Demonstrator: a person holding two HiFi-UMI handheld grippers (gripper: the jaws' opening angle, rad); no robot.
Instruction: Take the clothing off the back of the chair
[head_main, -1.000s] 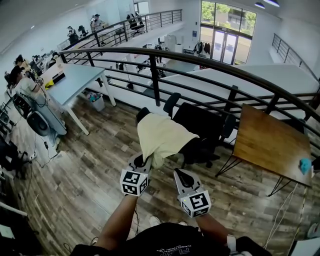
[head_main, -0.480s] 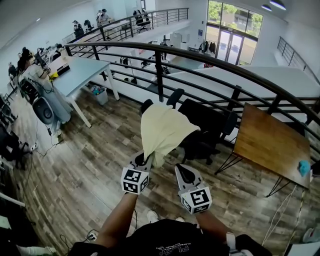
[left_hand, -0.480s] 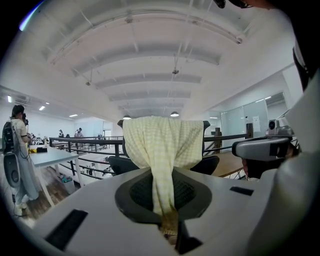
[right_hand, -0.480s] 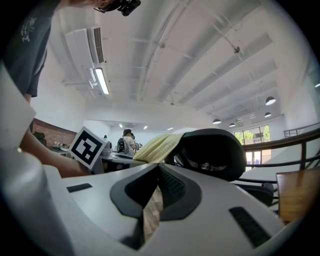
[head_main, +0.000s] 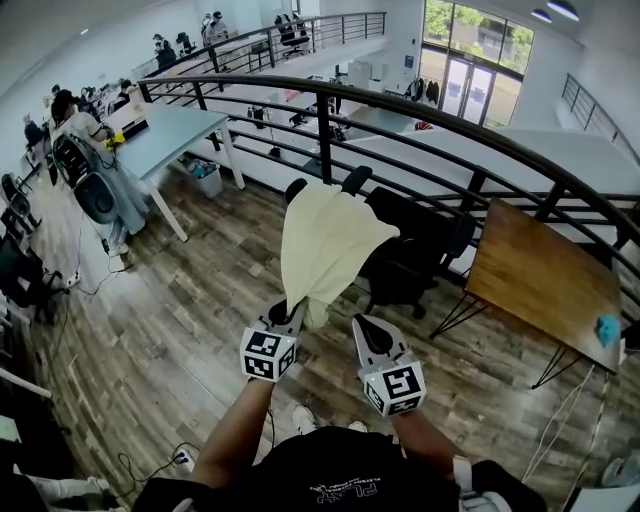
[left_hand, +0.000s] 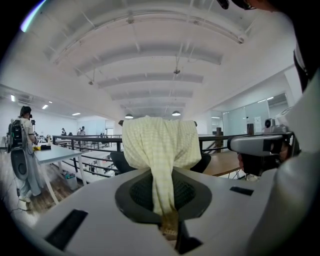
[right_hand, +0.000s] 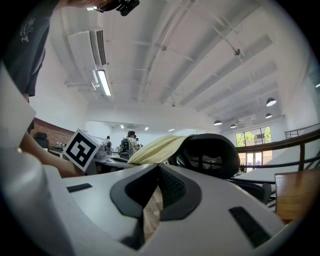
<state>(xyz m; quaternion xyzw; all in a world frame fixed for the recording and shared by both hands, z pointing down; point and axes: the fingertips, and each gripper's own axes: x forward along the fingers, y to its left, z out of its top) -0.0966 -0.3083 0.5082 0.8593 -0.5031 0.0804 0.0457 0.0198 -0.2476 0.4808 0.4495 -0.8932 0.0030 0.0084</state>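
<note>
Left gripper (head_main: 291, 312): jaws closed on the near, bunched end of the clothing (head_main: 325, 235).
Clothing: pale yellow with a fine check. Its far part lies over the top of the chair (head_main: 405, 265) back, and its near part is drawn taut towards the person.
Chair: black mesh office chair beyond both grippers, just left of a wooden desk (head_main: 545, 290), with a dark railing (head_main: 470, 130) behind.
Right gripper (head_main: 360, 325): jaws nearly together with only a thin slit between them, holding nothing. It is just right of the clothing's near end, not touching it.
Writing: black-and-white square markers on each gripper's cube (head_main: 267, 354). The light print on the person's dark shirt (head_main: 340, 492) is too small to read.
</note>
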